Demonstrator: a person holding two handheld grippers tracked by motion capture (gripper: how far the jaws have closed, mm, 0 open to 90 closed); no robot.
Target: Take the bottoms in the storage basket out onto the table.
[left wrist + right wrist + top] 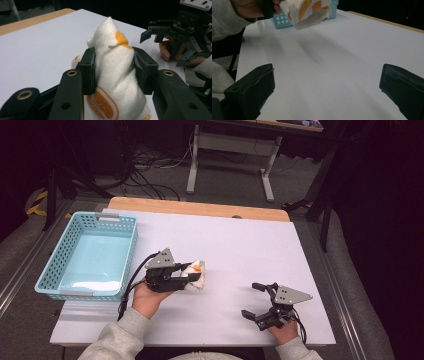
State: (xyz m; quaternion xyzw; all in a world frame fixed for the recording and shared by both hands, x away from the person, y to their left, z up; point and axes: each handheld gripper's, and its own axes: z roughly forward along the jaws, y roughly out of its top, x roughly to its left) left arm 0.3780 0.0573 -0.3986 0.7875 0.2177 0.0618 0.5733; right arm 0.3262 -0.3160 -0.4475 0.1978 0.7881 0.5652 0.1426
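Two grippers are out on the table [240,245], but just one is working. Your left gripper [186,270] has its jaws clamped on the white cloth [115,75], the pads pinching it from both sides so the fabric bulges between them. You hold it near the middle of the bundle, which probably keeps loose ends from dragging. In the right gripper view the cloth [305,10] hangs clear of the surface with one flap drooping, so it seems lifted rather than resting.

Your right gripper [264,301] sits well apart, low near the front edge, jaws spread wide with nothing between them; it looks parked out of the way.

The blue basket [55,270] stands just beside your left hand [150,297], on its far side from the cloth, a likely destination.

In the left gripper view the cloth's long axis runs along the jaws, away from your hand, tapering to a peak beyond the pads; its orange-printed end lies back toward the gripper body. From above it points to your right, away from the basket.
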